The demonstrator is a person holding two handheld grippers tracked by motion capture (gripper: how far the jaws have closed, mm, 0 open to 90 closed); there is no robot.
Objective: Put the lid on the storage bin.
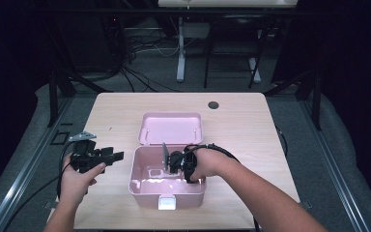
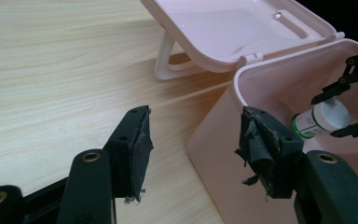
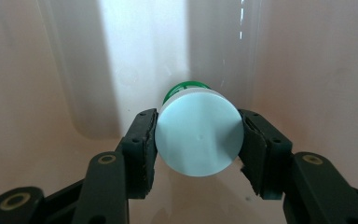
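Small green-labelled bottle with round white cap (image 3: 199, 139): we see it inside open pink plastic box (image 1: 140, 186), cap pinched by right gripper (image 3: 198, 142). Left gripper (image 2: 193, 140) spread, empty, beside box on pale wooden table (image 1: 251, 125).

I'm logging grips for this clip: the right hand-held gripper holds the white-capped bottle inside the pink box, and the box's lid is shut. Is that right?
Not quite: the lid is open, folded back behind the pink box, as the high view shows. The rest stands: the right hand-held gripper holds the white-capped bottle inside the box.
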